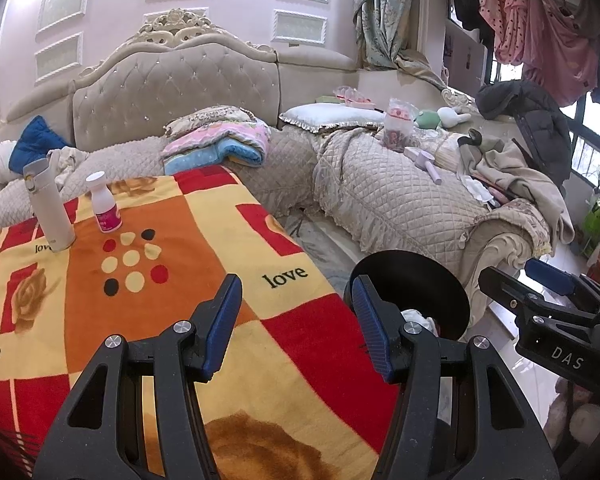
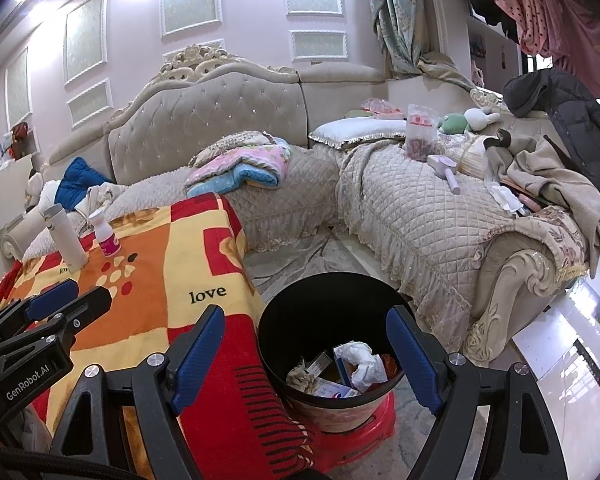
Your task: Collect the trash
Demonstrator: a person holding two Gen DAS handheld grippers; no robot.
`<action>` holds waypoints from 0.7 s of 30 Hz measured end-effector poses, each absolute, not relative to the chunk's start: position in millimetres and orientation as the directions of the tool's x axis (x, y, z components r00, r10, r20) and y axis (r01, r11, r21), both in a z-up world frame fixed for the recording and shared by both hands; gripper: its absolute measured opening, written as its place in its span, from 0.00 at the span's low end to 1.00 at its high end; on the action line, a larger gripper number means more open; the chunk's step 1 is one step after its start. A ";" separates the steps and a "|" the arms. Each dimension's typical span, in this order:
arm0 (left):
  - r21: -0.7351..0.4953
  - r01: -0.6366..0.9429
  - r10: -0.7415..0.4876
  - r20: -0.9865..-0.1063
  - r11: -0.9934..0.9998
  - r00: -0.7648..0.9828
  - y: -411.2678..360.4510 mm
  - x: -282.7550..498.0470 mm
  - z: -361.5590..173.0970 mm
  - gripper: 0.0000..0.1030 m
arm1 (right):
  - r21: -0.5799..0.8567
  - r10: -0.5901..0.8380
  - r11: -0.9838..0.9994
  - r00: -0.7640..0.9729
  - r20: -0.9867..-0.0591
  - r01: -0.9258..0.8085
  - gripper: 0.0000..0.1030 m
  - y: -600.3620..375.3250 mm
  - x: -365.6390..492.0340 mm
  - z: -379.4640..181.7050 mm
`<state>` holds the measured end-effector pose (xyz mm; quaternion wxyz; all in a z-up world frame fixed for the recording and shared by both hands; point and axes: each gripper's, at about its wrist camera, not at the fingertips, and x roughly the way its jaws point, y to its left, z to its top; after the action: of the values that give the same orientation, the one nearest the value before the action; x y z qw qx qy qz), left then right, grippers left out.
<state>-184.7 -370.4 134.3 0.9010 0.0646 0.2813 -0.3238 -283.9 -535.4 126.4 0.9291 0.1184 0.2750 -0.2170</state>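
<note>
Both grippers hovering, nothing held: left gripper (image 1: pixel 296 320) jaws part open & empty over the blanket (image 1: pixel 148 280); right gripper (image 2: pixel 306 356) wider, also empty, w/ the black bin (image 2: pixel 272 344) just ahead & below its tips, crumpled tissue (image 2: pixel 364 364) & wrappers already inside. Pink-label bottle (image 1: pixel 106 208) & white flask (image 1: pixel 50 208) stand far ahead of left. Risk: soft blanket, a nudge cld topple either, or flask gets binned by mistake
</note>
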 end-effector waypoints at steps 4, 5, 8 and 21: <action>-0.063 0.619 -0.546 -0.548 0.783 0.634 -370.1 -184.3 134.6 0.55 | 0.102 -0.336 0.878 0.754 -0.564 0.468 0.79 -535.5 -283.4 126.6; -0.063 0.620 -0.546 -0.547 0.782 0.634 -369.8 -184.7 134.4 0.55 | 0.102 -0.336 0.878 0.755 -0.564 0.467 0.79 -535.5 -283.9 126.2; -0.061 0.619 -0.545 -0.548 0.783 0.634 -370.3 -184.5 134.6 0.55 | 0.101 -0.337 0.878 0.753 -0.565 0.468 0.79 -535.6 -283.3 126.6; -0.060 0.621 -0.545 -0.550 0.781 0.632 -371.4 -185.0 133.4 0.55 | 0.103 -0.331 0.878 0.748 -0.576 0.468 0.79 -536.7 -281.7 123.0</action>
<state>-185.0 -371.4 133.4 0.9009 0.0677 0.2809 -0.3238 -281.7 -536.7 123.0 0.9269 0.1212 0.2824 -0.2154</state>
